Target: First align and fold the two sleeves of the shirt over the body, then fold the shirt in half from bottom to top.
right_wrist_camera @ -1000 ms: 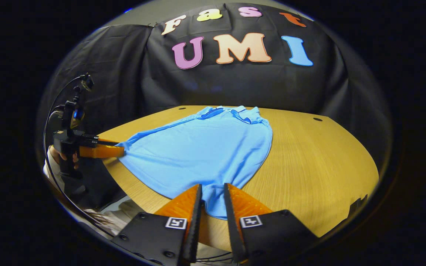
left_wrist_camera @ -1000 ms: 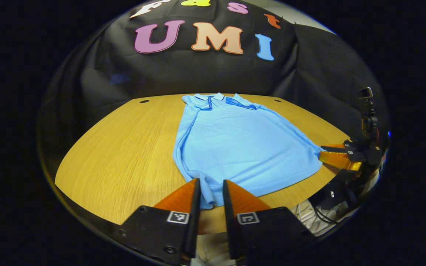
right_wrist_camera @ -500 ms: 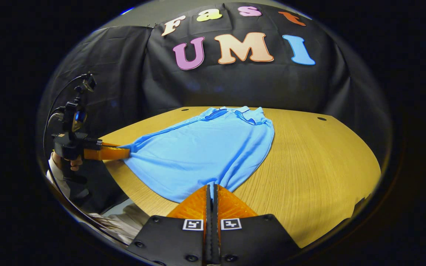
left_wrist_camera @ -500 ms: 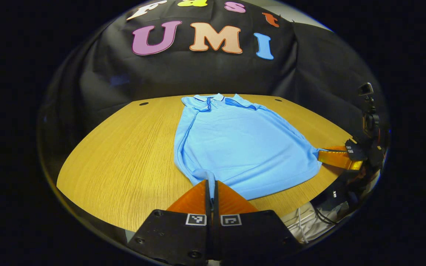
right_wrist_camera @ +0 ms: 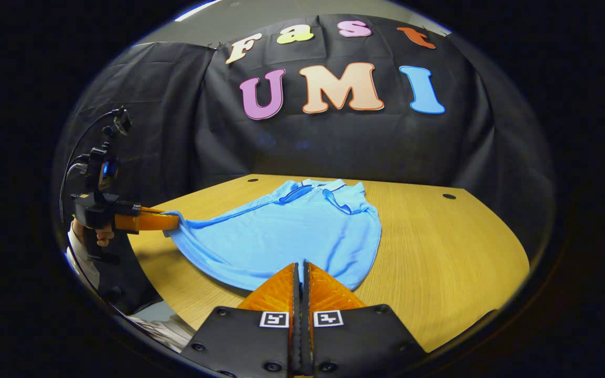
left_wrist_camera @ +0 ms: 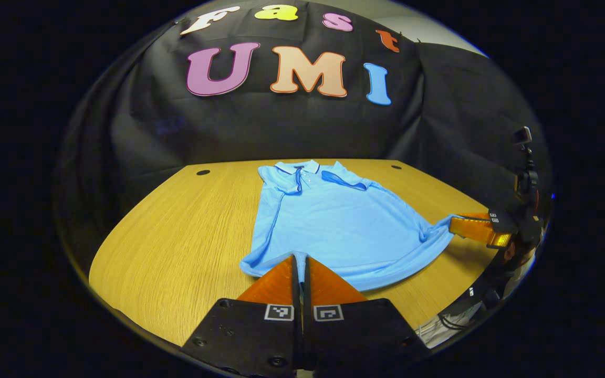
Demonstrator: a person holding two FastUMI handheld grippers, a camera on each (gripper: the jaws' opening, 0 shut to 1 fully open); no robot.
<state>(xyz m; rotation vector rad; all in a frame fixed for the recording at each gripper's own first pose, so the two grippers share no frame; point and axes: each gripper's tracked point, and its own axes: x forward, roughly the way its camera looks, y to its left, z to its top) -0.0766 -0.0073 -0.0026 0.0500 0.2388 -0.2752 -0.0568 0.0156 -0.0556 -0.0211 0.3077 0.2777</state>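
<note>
Your left gripper [left_wrist_camera: 299, 257] has its fingers pressed together on the near hem corner of the blue shirt [left_wrist_camera: 334, 220], at 6 o'clock in the left gripper view; that corner is raised off the counter [left_wrist_camera: 176, 231], with a shadow under the hem. Your right gripper [right_wrist_camera: 300, 265] is likewise clamped tight on the other hem corner, at 6 o'clock in the right gripper view, with cloth pinched between the fingers.

The shirt lies face up along the middle of the counter, its collar [left_wrist_camera: 302, 169] at the far end toward the booth wall at 12 o'clock, both sleeves folded in over the body. The hem stretches between your two grippers and sags slightly in between.

In the left gripper view your right gripper [left_wrist_camera: 473, 227] shows at 3 o'clock, holding its corner above the counter's edge. In the right gripper view your left gripper [right_wrist_camera: 147, 221] shows at 9 o'clock, with your hand [right_wrist_camera: 104, 235] around its handle and a cable [right_wrist_camera: 79, 157] looping above it. Two small dark holes [right_wrist_camera: 449, 197] sit in the counter near its far edge.
</note>
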